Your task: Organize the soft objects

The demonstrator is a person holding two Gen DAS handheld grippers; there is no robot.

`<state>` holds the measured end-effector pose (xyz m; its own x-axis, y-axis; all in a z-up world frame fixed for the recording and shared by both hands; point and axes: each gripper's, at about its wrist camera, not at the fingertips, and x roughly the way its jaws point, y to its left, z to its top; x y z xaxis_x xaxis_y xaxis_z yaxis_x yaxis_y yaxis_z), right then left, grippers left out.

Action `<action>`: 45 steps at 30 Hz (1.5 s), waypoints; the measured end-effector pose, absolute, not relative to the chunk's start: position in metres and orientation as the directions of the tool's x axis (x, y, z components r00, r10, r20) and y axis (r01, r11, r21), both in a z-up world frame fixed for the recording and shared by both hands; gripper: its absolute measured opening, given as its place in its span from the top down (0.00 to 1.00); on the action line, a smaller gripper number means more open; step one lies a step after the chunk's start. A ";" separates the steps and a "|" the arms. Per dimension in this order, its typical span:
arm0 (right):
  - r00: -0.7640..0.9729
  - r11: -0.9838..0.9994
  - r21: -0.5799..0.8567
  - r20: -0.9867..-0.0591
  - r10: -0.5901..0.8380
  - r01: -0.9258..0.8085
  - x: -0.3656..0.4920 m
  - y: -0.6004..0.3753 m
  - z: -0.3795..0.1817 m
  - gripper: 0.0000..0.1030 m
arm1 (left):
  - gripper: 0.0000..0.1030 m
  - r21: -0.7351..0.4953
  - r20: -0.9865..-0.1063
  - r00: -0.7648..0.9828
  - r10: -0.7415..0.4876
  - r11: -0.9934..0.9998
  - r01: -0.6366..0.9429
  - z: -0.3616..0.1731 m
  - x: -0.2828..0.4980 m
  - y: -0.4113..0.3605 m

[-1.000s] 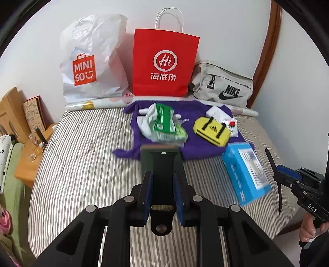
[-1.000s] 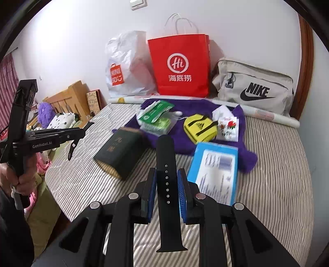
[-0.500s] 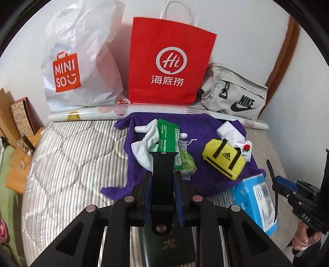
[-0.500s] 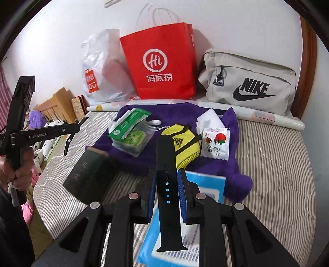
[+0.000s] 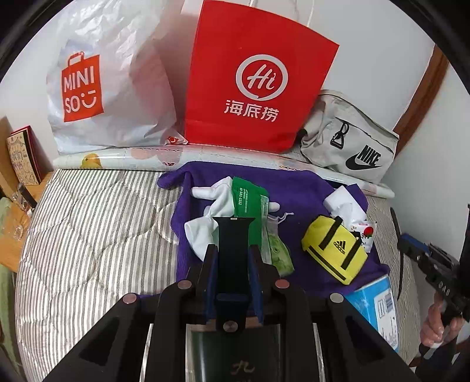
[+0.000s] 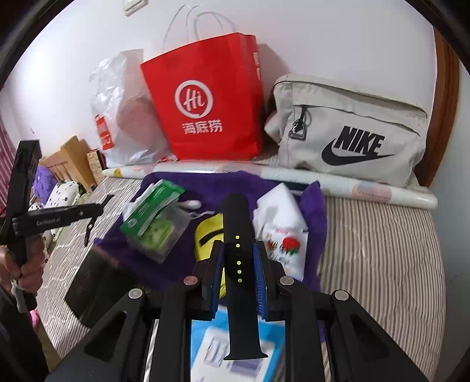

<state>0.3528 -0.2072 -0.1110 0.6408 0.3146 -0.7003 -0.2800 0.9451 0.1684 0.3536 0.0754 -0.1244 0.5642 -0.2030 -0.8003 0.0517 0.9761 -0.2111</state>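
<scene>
Left gripper [image 5: 233,261]: you pinch a dark strap [image 5: 233,235] edgewise, so it stands clear.
Right gripper [image 6: 238,264]: clamped on a holed strap [image 6: 238,235].
Soft things: on the towel [image 5: 293,188], 12 o'clock, grouped for reach.

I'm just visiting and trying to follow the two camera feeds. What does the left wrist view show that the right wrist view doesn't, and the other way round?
Only the left wrist view shows the MINISO bag's logo head-on and the watch strap piece clamped by the left gripper. Only the right wrist view shows the holed watch strap in the right gripper and a wall switch. Both show the red paper bag, grey Nike bag, purple towel and yellow pouch.
</scene>
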 end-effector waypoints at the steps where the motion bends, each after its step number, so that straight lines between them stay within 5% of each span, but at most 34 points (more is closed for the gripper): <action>1: 0.640 0.946 0.165 -0.703 0.311 -0.278 0.359 -0.208 -0.113 0.80 | 0.81 -0.212 -0.801 0.563 -0.202 0.976 0.049 -0.125 0.356 0.076; 34: 0.541 0.958 0.107 -0.806 0.240 -0.265 0.434 -0.208 -0.172 0.80 | 0.80 -0.276 -0.857 0.447 -0.258 0.961 0.026 -0.177 0.410 0.083; 39: 0.536 0.949 0.132 -0.799 0.272 -0.285 0.432 -0.206 -0.168 0.78 | 0.74 -0.282 -0.860 0.439 -0.258 0.959 0.011 -0.176 0.408 0.087; 45: 0.559 0.948 0.133 -0.781 0.279 -0.288 0.421 -0.202 -0.155 0.54 | 0.56 -0.273 -0.864 0.439 -0.248 0.962 0.005 -0.169 0.401 0.089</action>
